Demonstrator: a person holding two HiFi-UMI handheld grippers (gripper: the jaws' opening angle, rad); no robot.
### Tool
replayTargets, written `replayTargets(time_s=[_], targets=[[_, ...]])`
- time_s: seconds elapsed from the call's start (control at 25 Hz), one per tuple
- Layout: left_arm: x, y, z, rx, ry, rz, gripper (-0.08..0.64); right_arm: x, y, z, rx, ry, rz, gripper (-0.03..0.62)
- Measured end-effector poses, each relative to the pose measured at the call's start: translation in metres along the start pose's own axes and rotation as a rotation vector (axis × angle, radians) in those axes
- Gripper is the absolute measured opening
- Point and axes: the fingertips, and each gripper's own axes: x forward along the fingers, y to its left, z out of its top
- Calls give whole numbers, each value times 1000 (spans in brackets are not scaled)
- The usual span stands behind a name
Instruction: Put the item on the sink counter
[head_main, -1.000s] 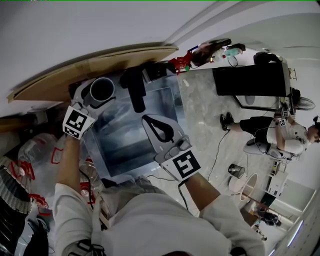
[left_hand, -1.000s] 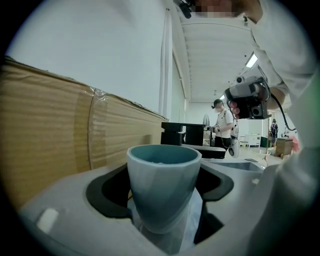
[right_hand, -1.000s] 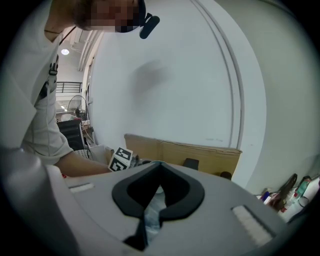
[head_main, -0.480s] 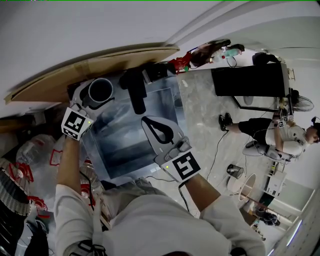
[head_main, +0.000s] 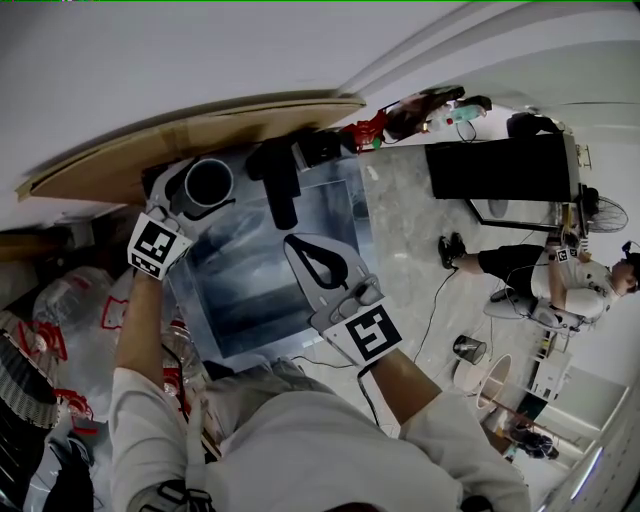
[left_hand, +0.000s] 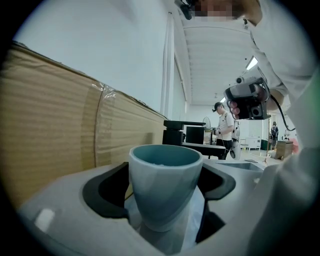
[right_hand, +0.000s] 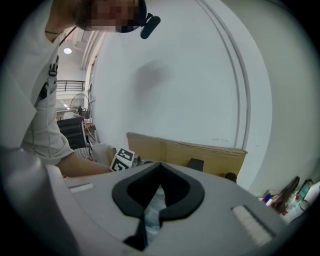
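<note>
My left tongs (head_main: 203, 187) have just been opening, wide around the cup (left_hand: 165, 185), which stands on the surface (head_main: 240, 163) beside the sink (head_main: 262, 285); right tongs (head_main: 292, 242) closed, empty; the cup looks light, rigid, slick, breakable; I'd grip mid-wall.

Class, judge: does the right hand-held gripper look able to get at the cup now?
Probably not: the cup stands between the left hand-held gripper's jaws, which have just been opening, and the right hand-held gripper is shut.
</note>
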Motion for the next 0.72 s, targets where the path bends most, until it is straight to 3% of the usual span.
replayTargets(time_s=[0.72], targets=[[-9, -3, 2, 8, 6, 36, 443, -10, 5, 1, -26, -6, 9, 5]])
